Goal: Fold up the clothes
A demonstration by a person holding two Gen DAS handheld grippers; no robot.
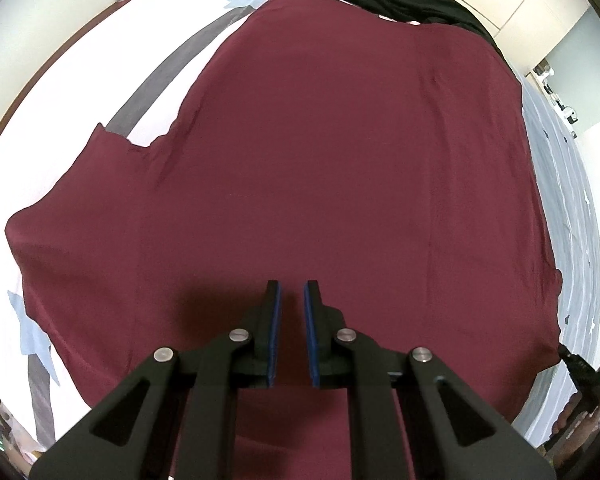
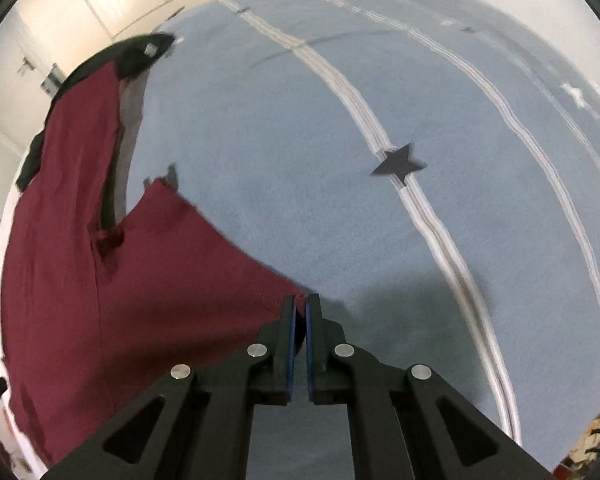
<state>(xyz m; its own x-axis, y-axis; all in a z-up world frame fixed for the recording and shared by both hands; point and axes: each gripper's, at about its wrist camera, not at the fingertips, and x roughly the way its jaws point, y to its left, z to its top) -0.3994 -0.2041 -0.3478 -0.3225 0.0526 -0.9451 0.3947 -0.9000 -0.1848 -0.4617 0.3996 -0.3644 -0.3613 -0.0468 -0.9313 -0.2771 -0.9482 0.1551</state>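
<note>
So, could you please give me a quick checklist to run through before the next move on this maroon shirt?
1. Right gripper pinching the maroon shirt at its sleeve tip: ok.
2. Left gripper holding fabric: not ok; its pads are nearly together with nothing between them, above the shirt.
3. Shirt body lying flat on the bed: ok, only light creases.
4. Black garment clear of the shirt: not ok; it lies against the far edge.
5. Bedspread beside the held sleeve free of things: ok.
6. Left sleeve lying smooth: cannot tell.
</note>
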